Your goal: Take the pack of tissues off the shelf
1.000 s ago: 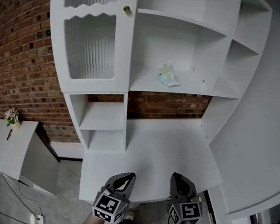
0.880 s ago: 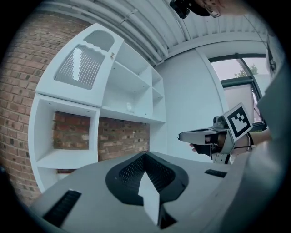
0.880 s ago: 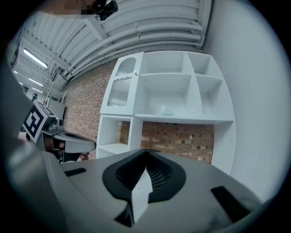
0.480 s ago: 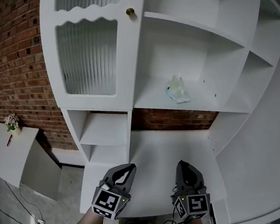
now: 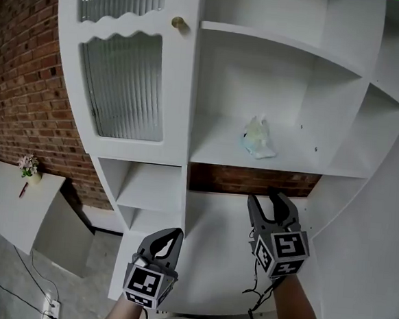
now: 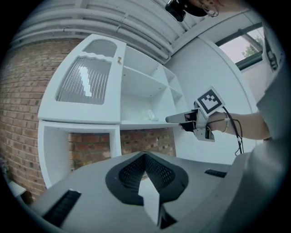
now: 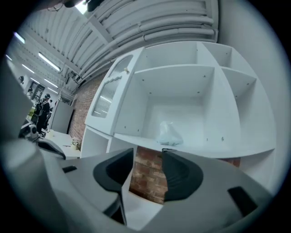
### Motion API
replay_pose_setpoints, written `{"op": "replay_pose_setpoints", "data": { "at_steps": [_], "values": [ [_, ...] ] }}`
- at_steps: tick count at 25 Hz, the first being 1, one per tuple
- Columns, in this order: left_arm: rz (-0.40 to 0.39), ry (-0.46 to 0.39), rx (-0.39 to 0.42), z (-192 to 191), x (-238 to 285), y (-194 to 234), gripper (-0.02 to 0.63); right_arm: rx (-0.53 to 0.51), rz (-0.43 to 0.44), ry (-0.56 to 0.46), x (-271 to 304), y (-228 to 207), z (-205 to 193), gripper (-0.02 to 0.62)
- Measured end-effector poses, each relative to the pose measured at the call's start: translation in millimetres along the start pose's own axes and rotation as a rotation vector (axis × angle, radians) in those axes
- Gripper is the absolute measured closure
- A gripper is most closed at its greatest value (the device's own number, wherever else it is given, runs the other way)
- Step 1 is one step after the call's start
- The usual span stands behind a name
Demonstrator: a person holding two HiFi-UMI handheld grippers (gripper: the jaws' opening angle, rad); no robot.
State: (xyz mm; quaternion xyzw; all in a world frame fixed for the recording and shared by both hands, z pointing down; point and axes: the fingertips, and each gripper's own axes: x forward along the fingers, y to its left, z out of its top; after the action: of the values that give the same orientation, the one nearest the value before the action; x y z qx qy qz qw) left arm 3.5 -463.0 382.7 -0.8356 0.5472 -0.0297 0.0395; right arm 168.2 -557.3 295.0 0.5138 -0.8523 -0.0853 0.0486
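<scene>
The pack of tissues (image 5: 258,138) is a small pale, crinkled packet lying on the middle shelf (image 5: 302,162) of the white cabinet; it also shows in the left gripper view (image 6: 150,114) and the right gripper view (image 7: 169,134). My right gripper (image 5: 274,207) is raised over the desk, just below that shelf and slightly right of the pack. Its jaws are opening, with nothing between them. My left gripper (image 5: 167,241) hangs low at the desk's front edge, jaws shut and empty.
A ribbed glass door (image 5: 123,80) with a brass knob (image 5: 176,23) closes the cabinet's left part. Small open cubbies (image 5: 149,186) sit below it. A white desk top (image 5: 213,246) lies under the shelf. A brick wall (image 5: 26,93) and a side table (image 5: 10,202) are at left.
My right gripper has risen toward the shelf and its jaws have parted. The left gripper has stayed low and shut. The head view has moved closer to the cabinet.
</scene>
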Motion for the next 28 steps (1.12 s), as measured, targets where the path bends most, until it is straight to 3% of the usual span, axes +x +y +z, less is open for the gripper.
{"op": "replay_pose_setpoints", "data": {
  "at_steps": [8, 11, 18, 19, 21, 22, 28],
  "values": [
    [0.064, -0.004, 0.004, 4, 17, 6, 0.594, -0.077, -0.036, -0.026, 70, -54, 49, 0.309],
    [0.082, -0.005, 0.006, 5, 22, 8, 0.594, -0.081, 0.008, 0.013, 97, -62, 58, 0.307],
    [0.080, 0.008, 0.028, 2, 33, 4, 0.592, -0.082, 0.090, 0.137, 128, -64, 50, 0.367],
    [0.080, 0.010, 0.027, 1, 34, 3, 0.594, -0.093, 0.092, 0.149, 129, -63, 48, 0.396],
    [0.081, 0.014, 0.024, 0, 36, 2, 0.594, -0.133, 0.084, 0.162, 130, -63, 45, 0.512],
    [0.080, 0.016, 0.025, -1, 36, 1, 0.593, -0.154, 0.078, 0.162, 130, -64, 44, 0.531],
    [0.073, 0.022, 0.021, -2, 36, -8, 0.594, -0.161, 0.065, 0.131, 120, -65, 47, 0.564]
  ]
}}
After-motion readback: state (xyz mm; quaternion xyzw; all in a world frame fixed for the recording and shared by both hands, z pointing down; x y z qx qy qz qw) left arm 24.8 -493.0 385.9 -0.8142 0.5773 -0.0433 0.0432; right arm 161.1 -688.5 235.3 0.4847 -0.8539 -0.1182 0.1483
